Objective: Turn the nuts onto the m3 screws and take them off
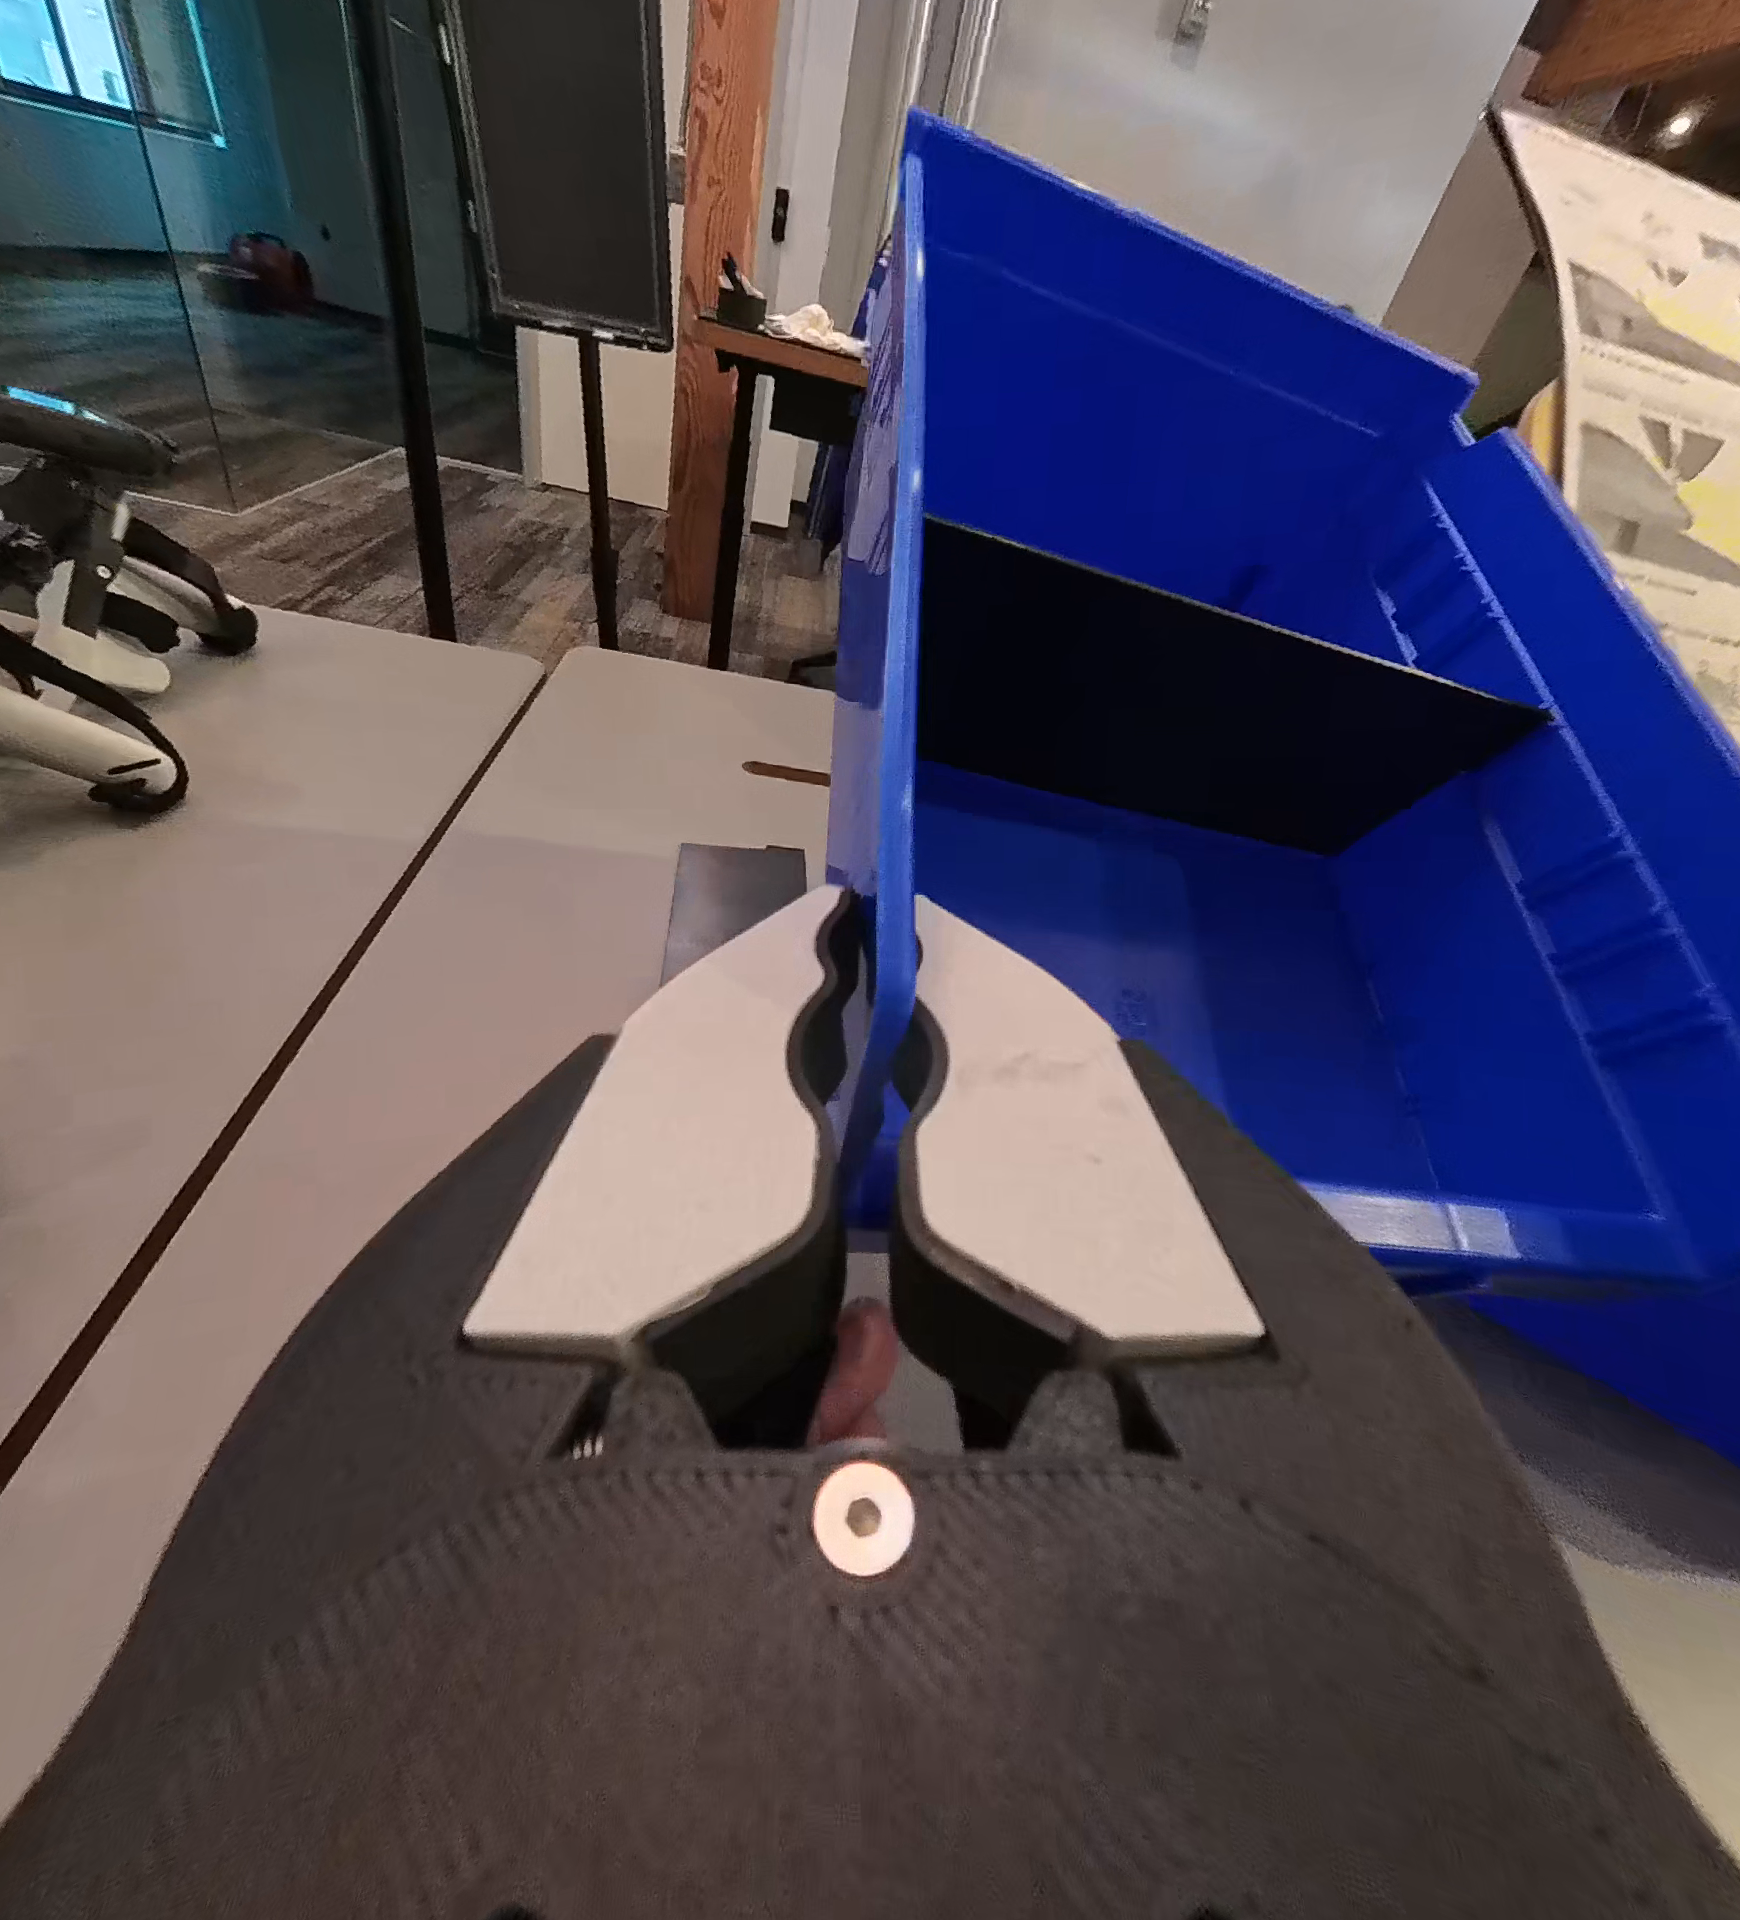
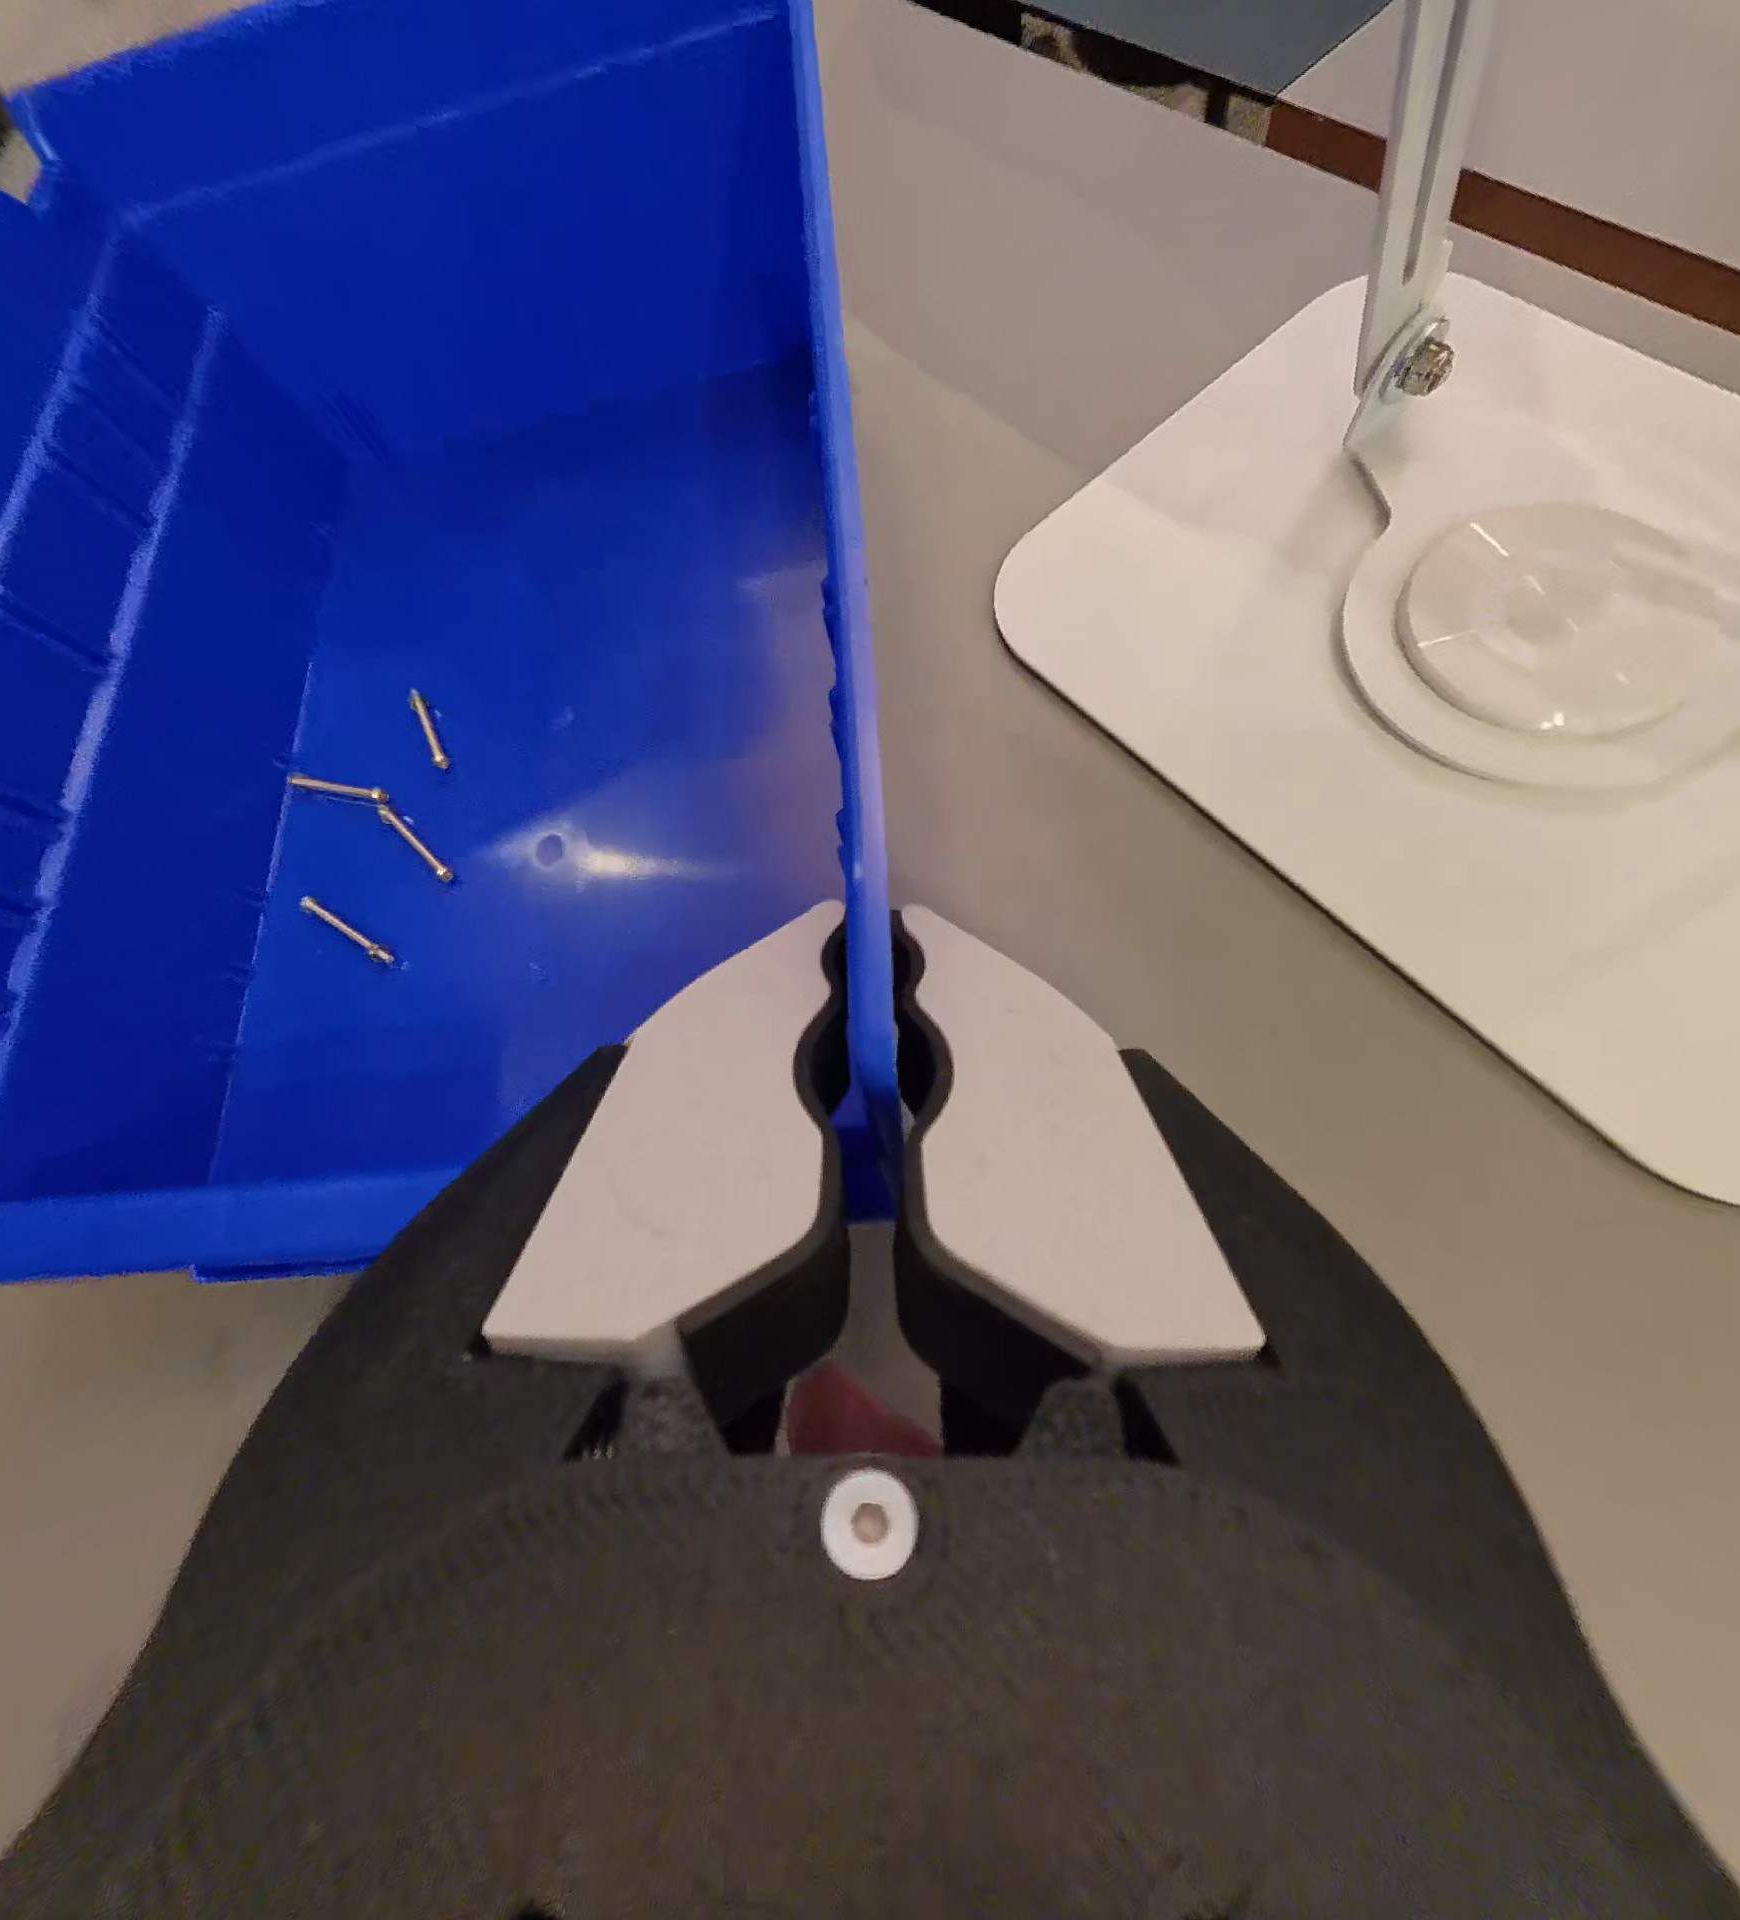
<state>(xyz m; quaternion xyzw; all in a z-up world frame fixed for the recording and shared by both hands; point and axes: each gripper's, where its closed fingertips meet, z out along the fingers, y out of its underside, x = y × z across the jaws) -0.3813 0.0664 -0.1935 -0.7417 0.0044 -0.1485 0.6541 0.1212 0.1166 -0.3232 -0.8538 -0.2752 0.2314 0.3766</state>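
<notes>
The blue bin (image 2: 492, 499) is the largest thing at risk: gripped by two opposite side walls and apparently tipped, it could, I judge, twist or slip free if either squeeze eases, since each hold is only a thin plastic rim. A slip would likely drop it onto the grey table (image 2: 1053, 343), perhaps against the white stand base (image 2: 1468, 914) at about two o'clock in the right wrist view. The black divider (image 1: 1209, 686) could also shift. The left gripper (image 1: 881, 940) is nearly together, clamped on the bin's wall; the right gripper (image 2: 871, 930) is likewise pinched on the opposite wall. Smallest, four m3 screws (image 2: 378, 821) lie loose on the bin floor at ten o'clock from the right tips, and could slide or spill; no nuts are clearly visible.
</notes>
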